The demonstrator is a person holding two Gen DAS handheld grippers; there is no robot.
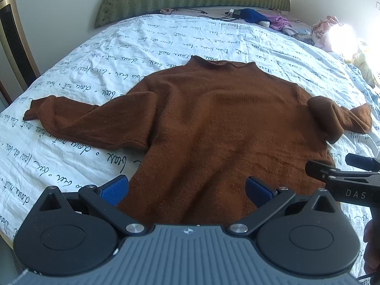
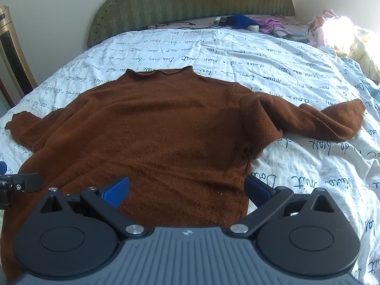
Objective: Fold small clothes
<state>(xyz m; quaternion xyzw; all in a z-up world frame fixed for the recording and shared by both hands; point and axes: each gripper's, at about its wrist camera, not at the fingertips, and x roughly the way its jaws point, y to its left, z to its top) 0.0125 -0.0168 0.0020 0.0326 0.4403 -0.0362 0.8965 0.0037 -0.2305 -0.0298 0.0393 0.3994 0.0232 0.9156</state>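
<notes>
Tongs (image 1: 186, 191) (image 2: 186, 191) spread wide over sweater (image 1: 213, 123) hem

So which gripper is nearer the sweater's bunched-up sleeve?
Right. The right gripper sits at the hem corner below the bunched sleeve; the left gripper is at the opposite hem corner.

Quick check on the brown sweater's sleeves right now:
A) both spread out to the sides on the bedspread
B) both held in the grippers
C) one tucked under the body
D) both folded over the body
A: the brown sweater lies flat on the bedspread with its left sleeve and right sleeve stretched outward; the left gripper and right gripper are both open near the hem, holding nothing.
</notes>
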